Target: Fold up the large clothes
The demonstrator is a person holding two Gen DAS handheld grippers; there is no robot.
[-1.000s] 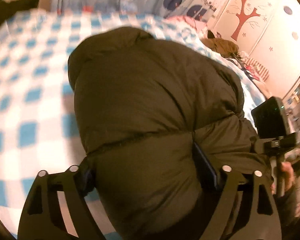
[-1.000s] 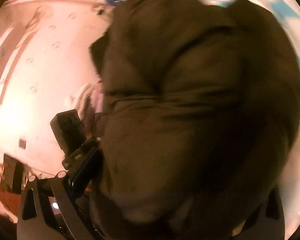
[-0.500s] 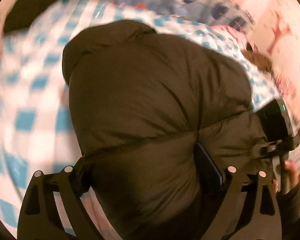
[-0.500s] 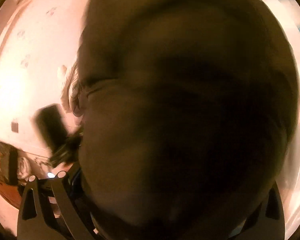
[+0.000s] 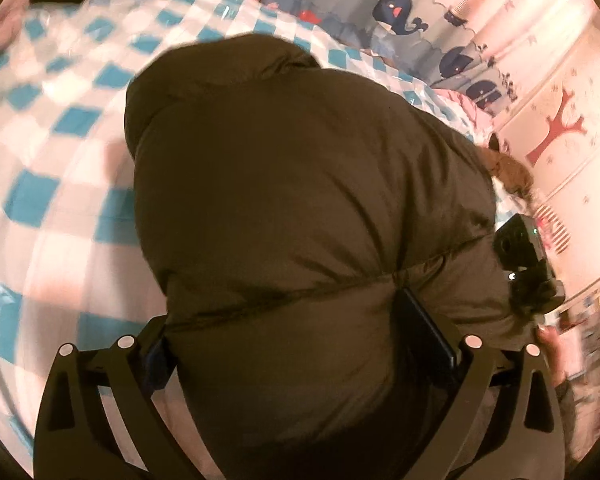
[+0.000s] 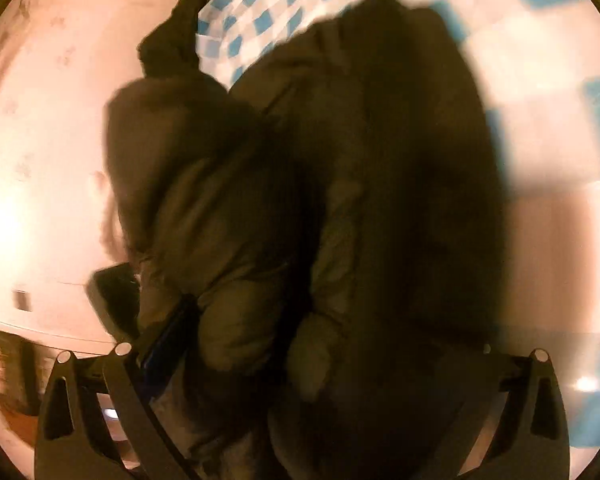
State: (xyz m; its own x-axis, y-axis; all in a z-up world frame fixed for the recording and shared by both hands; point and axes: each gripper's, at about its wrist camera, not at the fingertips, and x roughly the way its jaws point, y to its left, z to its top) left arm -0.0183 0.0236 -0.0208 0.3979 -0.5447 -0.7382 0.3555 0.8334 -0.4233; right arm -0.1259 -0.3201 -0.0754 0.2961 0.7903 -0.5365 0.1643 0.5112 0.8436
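Spread across the middle of the bed [image 5: 52, 128]: a puffy jacket [image 5: 300, 200], collar end toward the far edge, near end bulging between the opening jaws of the left gripper [image 5: 308, 352]. Along the bed's far edge, a hanging curtain [image 5: 396, 12]. At the jacket's right side, by the bed's right edge, the right gripper [image 6: 300, 360], jacket folds bunched between its jaws. Beyond the right edge, a wall [image 5: 572, 92]. At the bed's far left corner, another garment [image 6: 176, 36] draped over the edge.
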